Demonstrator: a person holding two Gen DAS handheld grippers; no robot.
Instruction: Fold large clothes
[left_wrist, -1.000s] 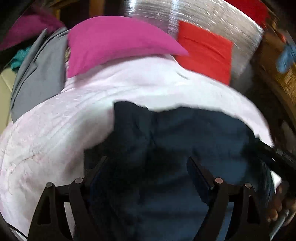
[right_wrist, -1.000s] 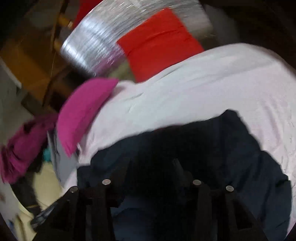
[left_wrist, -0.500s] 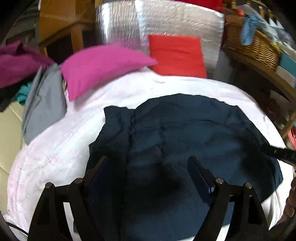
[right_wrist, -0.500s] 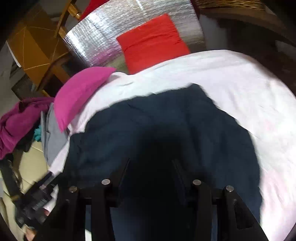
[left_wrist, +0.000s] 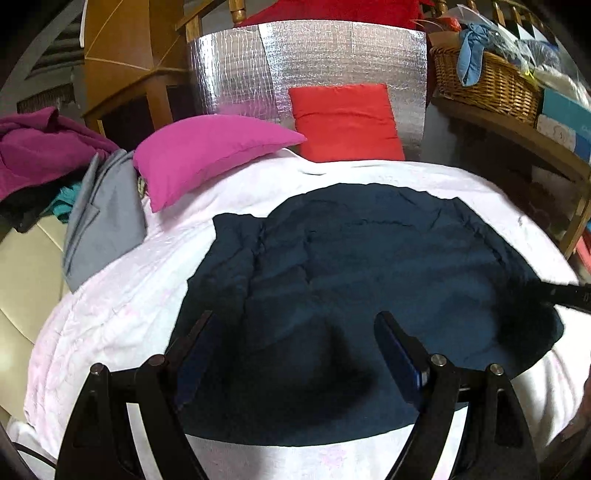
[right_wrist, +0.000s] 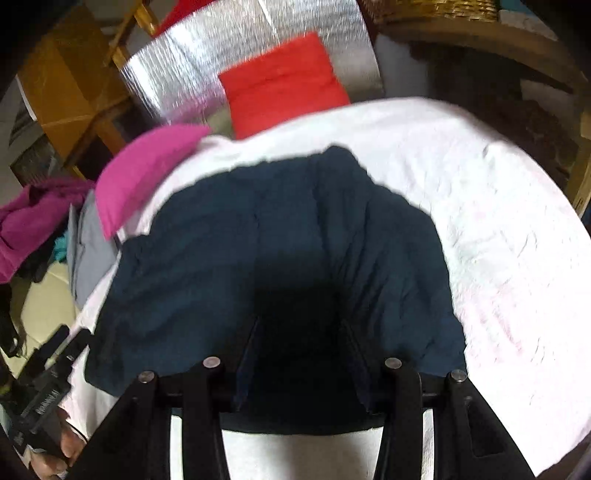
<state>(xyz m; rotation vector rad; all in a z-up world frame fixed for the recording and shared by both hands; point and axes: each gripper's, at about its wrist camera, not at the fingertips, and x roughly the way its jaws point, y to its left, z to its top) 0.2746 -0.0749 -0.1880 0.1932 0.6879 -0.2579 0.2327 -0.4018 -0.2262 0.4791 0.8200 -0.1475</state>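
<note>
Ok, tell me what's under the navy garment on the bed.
The navy garment lies spread on a pale pink quilt, which shows all around its edges. Whatever sits directly beneath the cloth is covered, so nothing more can be seen there.

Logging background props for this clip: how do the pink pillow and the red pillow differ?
The pink pillow lies tilted on the white bedcover, its corner pointing toward the red one; the red pillow stands upright against the silver foil panel. The pink pillow touches the grey garment; the red pillow does not. Both sit beyond the dark blue garment.
</note>
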